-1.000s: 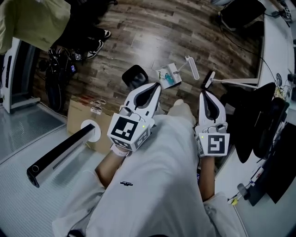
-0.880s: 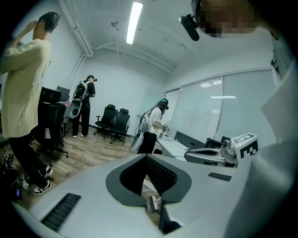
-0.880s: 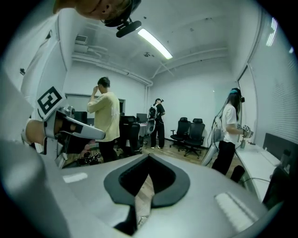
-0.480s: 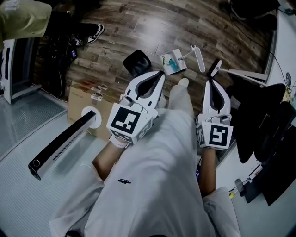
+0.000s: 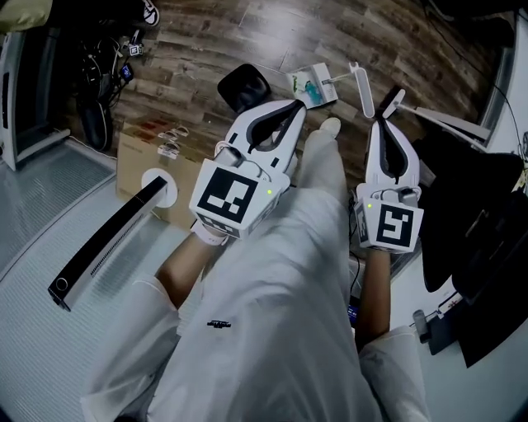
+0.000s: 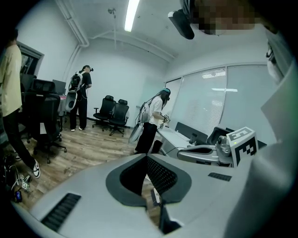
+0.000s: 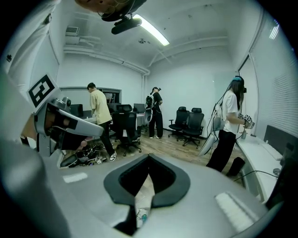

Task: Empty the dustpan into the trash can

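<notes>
We hadn't grabbed the dustpan (image 5: 307,84) yet; left gripper (image 5: 297,109) and right gripper (image 5: 389,103) were both pinched closed, empty.

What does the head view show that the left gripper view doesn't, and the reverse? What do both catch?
Head view only: the white dustpan with litter, a black bin beside it, a cardboard box. Left gripper view only: a person standing by the windows, office chairs, a ceiling light. Both: the wood floor, the right hand-held gripper, and the left hand-held gripper, jaws together on nothing.
</notes>
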### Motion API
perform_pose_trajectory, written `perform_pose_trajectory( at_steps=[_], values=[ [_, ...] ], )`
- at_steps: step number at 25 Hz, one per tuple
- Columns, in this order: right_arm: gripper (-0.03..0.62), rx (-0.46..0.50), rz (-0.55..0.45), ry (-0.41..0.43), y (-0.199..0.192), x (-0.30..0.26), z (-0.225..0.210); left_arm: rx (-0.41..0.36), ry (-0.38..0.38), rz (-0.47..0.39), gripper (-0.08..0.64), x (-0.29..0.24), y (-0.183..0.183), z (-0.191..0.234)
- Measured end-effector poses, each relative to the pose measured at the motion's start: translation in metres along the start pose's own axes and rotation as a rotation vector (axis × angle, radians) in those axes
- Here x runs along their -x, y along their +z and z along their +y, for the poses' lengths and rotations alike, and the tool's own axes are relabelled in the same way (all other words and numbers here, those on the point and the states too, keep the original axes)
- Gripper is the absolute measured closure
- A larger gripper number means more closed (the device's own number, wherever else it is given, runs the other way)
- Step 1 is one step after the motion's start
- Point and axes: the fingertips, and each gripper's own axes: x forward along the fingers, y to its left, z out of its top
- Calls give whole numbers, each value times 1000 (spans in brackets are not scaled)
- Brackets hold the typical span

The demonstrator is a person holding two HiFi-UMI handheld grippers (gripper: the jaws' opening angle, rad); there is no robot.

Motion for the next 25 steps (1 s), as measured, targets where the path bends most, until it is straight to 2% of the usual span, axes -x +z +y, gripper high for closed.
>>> perform_pose_trajectory(
  at_steps=[5,6,10,16,19,25],
  values=[
    [577,-15,25,28,-14,-22,-2,11,7,25,553,-16,-12,9],
    [541,-12,30,35,-16,-27,-1,15,11,32,552,-19,-15,12],
    [529,-4,55,45,-26,-44,-5,28,18,47,553,-33,-23,19],
    [471,-28,97,64,-48,-67,-13,19,28,88,553,-51,-39,29],
    [433,-40,133,73,-61,-79,-17,6,40,89,553,-61,-45,36],
    [406,-54,215,80,-90,-99,-24,11,45,115,554,-76,-63,39]
  ],
)
